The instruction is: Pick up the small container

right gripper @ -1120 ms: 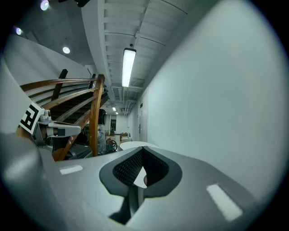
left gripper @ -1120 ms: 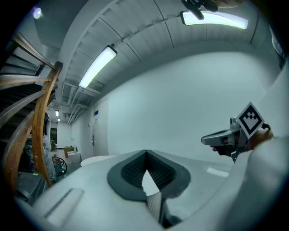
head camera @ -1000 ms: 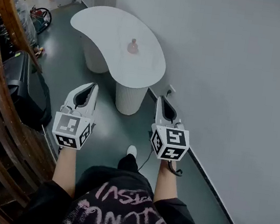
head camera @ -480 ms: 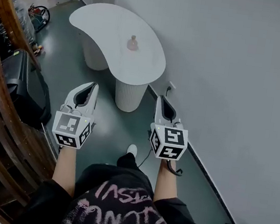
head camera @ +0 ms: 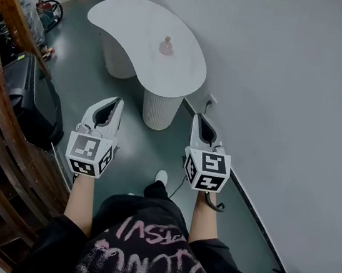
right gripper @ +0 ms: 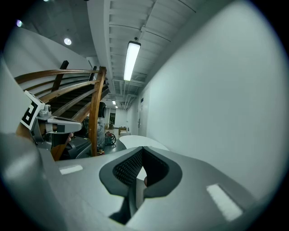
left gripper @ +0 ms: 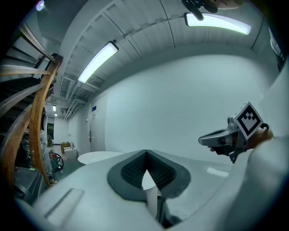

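Observation:
A small pink container (head camera: 166,46) stands on a white kidney-shaped table (head camera: 133,20) well ahead of me, in the head view. My left gripper (head camera: 114,101) and right gripper (head camera: 198,116) are held side by side over the floor, short of the table and pointing toward it. Both are shut, with nothing between the jaws. In the left gripper view the jaws (left gripper: 145,154) meet at the tip and the table (left gripper: 97,156) shows far off. The right gripper view shows its jaws (right gripper: 142,150) together and the table (right gripper: 131,140) beyond them.
A curved wooden stair railing (head camera: 0,71) runs along the left, with a black case (head camera: 33,107) at its foot. A white wall (head camera: 291,86) bounds the right, with a socket and cable (head camera: 211,100) low on it. Dark green floor (head camera: 77,82) lies between me and the table.
The table and container have slid slightly up and right in the head view. Both grippers stay shut and side by side.

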The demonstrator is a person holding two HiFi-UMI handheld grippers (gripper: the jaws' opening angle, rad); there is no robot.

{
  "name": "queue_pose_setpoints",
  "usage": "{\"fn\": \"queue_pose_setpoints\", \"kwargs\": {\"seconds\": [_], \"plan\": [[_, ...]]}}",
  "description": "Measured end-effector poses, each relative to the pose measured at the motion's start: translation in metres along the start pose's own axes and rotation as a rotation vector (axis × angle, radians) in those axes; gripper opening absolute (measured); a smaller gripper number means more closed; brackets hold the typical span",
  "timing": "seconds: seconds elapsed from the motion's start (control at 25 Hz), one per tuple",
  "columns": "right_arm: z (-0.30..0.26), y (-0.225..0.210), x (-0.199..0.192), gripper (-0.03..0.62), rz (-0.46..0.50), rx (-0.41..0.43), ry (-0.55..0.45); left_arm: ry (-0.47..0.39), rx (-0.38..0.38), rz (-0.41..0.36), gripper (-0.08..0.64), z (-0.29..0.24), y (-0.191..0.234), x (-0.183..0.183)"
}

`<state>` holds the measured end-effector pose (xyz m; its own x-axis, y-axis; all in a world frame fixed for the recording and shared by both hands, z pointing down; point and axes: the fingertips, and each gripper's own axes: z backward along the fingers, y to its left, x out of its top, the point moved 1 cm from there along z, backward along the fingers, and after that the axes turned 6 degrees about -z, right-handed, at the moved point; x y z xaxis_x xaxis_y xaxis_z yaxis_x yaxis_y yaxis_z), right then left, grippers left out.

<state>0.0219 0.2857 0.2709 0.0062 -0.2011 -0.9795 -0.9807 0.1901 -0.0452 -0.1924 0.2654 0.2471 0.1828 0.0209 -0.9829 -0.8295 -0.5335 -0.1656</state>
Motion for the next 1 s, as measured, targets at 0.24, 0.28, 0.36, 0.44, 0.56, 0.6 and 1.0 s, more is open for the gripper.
{"fn": "queue_pose_setpoints", "kwargs": {"seconds": [0.24, 0.28, 0.36, 0.44, 0.56, 0.6, 1.0], "plan": [[-0.004, 0.006, 0.001, 0.011, -0.027, 0.025, 0.002, -0.002, -0.003, -0.012, 0.000, 0.004, 0.001, 0.000], [-0.006, 0.009, 0.002, 0.011, -0.023, 0.027, 0.001, 0.001, -0.004, -0.015, 0.000, 0.005, 0.002, -0.001], [-0.008, 0.013, 0.003, 0.011, -0.017, 0.030, -0.002, 0.005, 0.001, -0.015, 0.000, 0.007, 0.005, -0.003], [-0.012, 0.016, 0.004, 0.011, -0.015, 0.034, -0.007, 0.010, 0.004, -0.018, 0.000, 0.007, 0.008, -0.005], [-0.019, 0.019, 0.005, 0.011, -0.014, 0.043, -0.009, 0.016, -0.001, -0.036, 0.000, 0.004, 0.010, -0.008], [-0.021, 0.020, 0.004, 0.011, -0.014, 0.045, -0.008, 0.014, 0.000, -0.038, 0.000, 0.003, 0.011, -0.008], [-0.047, 0.010, -0.012, 0.011, -0.043, 0.048, -0.002, 0.009, -0.023, -0.068, 0.000, -0.022, 0.013, -0.018]]}}
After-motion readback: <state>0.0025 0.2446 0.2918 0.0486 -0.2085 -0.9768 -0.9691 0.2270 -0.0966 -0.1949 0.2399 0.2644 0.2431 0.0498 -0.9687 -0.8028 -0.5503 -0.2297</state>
